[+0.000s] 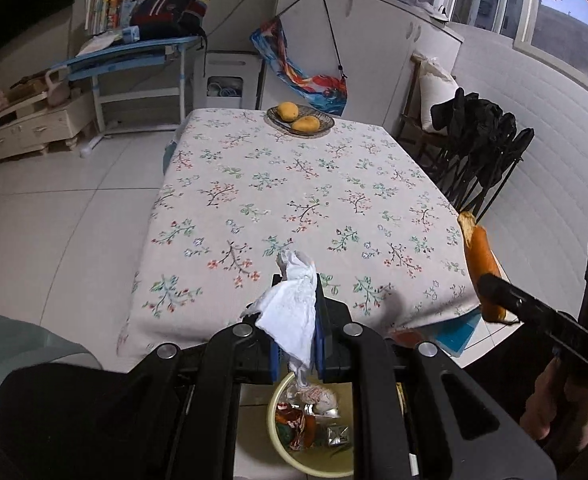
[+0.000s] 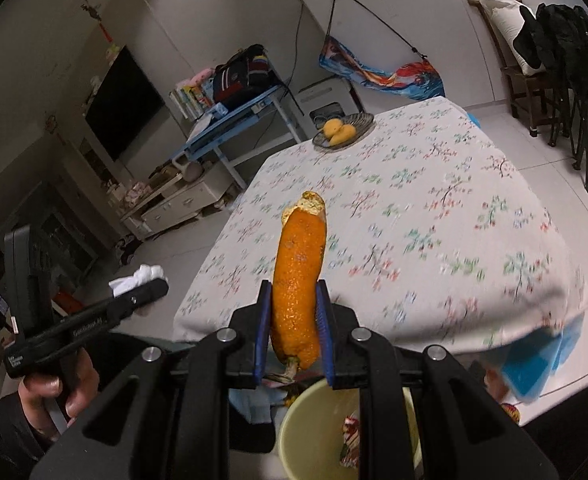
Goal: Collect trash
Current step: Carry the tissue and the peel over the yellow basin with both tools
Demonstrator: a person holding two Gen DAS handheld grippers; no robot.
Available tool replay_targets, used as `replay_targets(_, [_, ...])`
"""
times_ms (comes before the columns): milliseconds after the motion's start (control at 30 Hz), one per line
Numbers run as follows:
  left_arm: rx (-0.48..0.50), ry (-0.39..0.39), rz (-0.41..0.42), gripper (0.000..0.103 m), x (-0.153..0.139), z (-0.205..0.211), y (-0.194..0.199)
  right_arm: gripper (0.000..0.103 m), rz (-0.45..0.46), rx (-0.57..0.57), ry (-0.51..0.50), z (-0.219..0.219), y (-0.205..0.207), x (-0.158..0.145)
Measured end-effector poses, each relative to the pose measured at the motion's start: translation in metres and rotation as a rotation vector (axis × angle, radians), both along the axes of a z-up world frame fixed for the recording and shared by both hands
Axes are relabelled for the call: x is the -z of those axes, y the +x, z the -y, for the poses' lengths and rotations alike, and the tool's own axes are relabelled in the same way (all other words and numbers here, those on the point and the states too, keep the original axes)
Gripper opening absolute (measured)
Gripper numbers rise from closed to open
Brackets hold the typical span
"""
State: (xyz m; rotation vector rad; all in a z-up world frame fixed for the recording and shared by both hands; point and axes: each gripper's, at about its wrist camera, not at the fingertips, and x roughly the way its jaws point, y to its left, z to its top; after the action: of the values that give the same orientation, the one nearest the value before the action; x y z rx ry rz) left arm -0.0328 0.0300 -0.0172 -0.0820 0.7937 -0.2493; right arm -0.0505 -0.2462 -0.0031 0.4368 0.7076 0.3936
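My left gripper [image 1: 297, 280] is shut on a crumpled white tissue [image 1: 291, 308] and holds it above a pale yellow trash bin [image 1: 281, 452] on the floor, which holds several wrappers. My right gripper [image 2: 293, 290] is shut on a long strip of orange peel [image 2: 298, 280], held upright above the same bin [image 2: 294, 436]. In the left wrist view the peel [image 1: 481, 264] and the right gripper show at the right. In the right wrist view the left gripper [image 2: 149, 286] and its tissue [image 2: 139, 276] show at the left.
A table with a floral cloth [image 1: 294, 200] lies ahead, with a wicker dish of two mangoes [image 1: 300, 119] at its far end. Dark folding chairs [image 1: 482, 152] stand to the right. A blue desk [image 1: 133, 56] and a low cabinet [image 1: 25, 128] stand at the back left.
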Motion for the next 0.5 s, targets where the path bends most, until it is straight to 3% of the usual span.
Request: replay_targets(500, [0.025, 0.015, -0.017, 0.013, 0.011, 0.009, -0.043, 0.022, -0.101, -0.031, -0.030, -0.018, -0.039, 0.025])
